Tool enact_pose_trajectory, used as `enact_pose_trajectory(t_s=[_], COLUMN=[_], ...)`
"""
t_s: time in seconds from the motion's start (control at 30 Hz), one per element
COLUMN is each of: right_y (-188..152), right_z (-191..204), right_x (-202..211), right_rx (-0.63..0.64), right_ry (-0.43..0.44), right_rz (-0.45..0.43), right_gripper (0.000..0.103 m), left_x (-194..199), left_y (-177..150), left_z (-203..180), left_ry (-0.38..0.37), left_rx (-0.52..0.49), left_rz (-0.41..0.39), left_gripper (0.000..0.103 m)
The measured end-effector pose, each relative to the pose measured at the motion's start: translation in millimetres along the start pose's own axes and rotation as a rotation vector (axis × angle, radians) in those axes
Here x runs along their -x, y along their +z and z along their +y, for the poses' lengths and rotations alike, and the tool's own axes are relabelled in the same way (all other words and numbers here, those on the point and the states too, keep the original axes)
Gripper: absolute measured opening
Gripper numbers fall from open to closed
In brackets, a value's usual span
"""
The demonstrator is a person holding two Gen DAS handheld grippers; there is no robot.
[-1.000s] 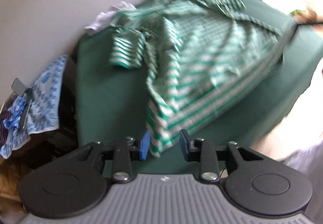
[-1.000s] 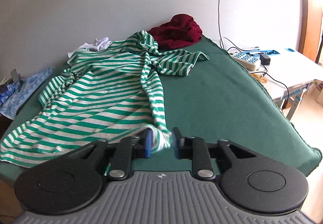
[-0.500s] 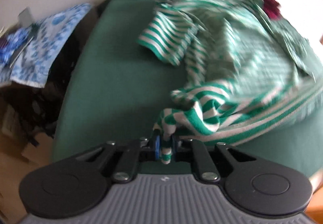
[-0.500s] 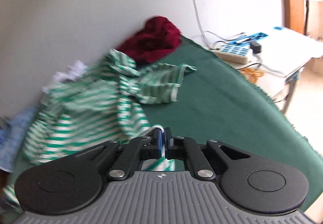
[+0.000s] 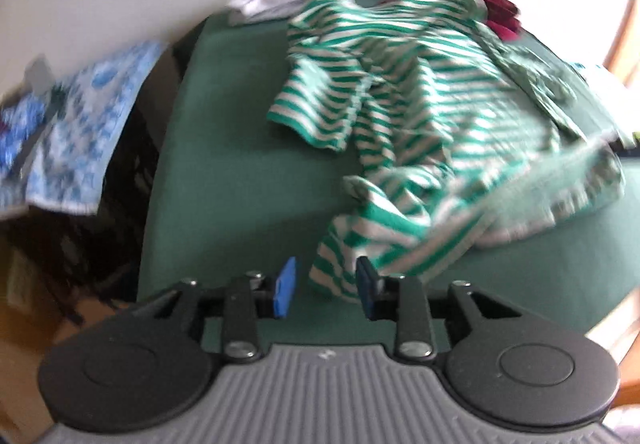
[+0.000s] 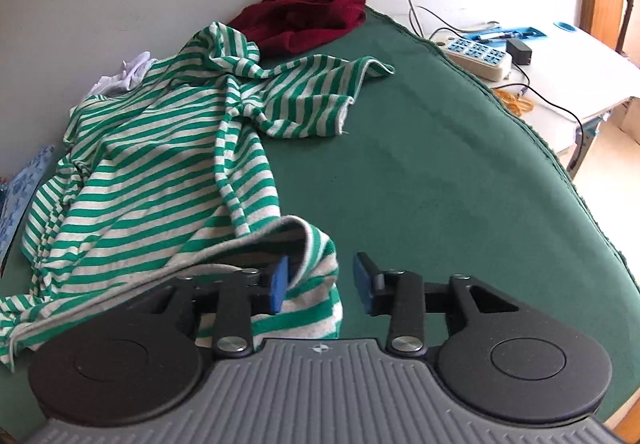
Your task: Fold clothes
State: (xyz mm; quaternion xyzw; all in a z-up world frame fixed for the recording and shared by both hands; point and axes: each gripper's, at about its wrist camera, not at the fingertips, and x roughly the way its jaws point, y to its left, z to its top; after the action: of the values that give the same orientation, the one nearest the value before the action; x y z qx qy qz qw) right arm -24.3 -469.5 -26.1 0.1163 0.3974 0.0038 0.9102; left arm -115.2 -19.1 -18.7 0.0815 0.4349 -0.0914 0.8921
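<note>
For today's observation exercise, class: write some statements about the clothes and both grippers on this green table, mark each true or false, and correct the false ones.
1. The green-and-white striped cotton shirt lies neatly folded. False: it is spread out and crumpled.
2. A dark red crumpled garment lies near the wall. True.
3. The right gripper is clamped shut on the shirt. False: its jaws are opening, the hem loose between them.
4. The left gripper has a gap between its blue pads. True.
</note>
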Motion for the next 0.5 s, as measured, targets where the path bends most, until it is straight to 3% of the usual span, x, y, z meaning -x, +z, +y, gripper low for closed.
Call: enact_pose_trajectory(t_s=[0.03,0.07,0.13,0.23,0.3,0.37,0.43,0.5], right_y=[1,3,9,23,30,33,35,37], right_z=[4,7,8,-3,-9,-10,-11,-11], right_x=[-1,-3,-6,-7,-10,-14,-13,-10], right_rx=[0.026,0.044,0.043,-0.062,-0.120,-0.140,-0.143,-0.149], right_ry=[-0.007,-0.016,-0.031,-0.020,-0.016,-0.025,-0.029,-0.028], right_rz=[-0.002,-0.005,-0.013,-0.039,-0.038,-0.037,-0.051,-0.069], right_gripper=[0.009,0.005,0.002,0.002,0.002,0.002,0.002,0.002], left_x=[3,4,-1,-14,-35,-52,-58,-50], left_y=[-7,-14,-22,-30,-26,-19,-5,15], left_z=[-10,-19,-37,-62,-67,-68,-57,-38], left_ry=[0.000,-0.002,0.038,0.117,0.171,0.200,0.183,0.120], left_rx=[-0.052,-0.107,-0.208,-0.339,-0.367,-0.372,-0.327,-0.220], left_rz=[-0.005,-0.006,-0.015,-0.027,-0.011,0.010,0.018,-0.003], left_gripper=[0.049,0.049,0.053,0.053,0.044,0.012,0.008,0.008])
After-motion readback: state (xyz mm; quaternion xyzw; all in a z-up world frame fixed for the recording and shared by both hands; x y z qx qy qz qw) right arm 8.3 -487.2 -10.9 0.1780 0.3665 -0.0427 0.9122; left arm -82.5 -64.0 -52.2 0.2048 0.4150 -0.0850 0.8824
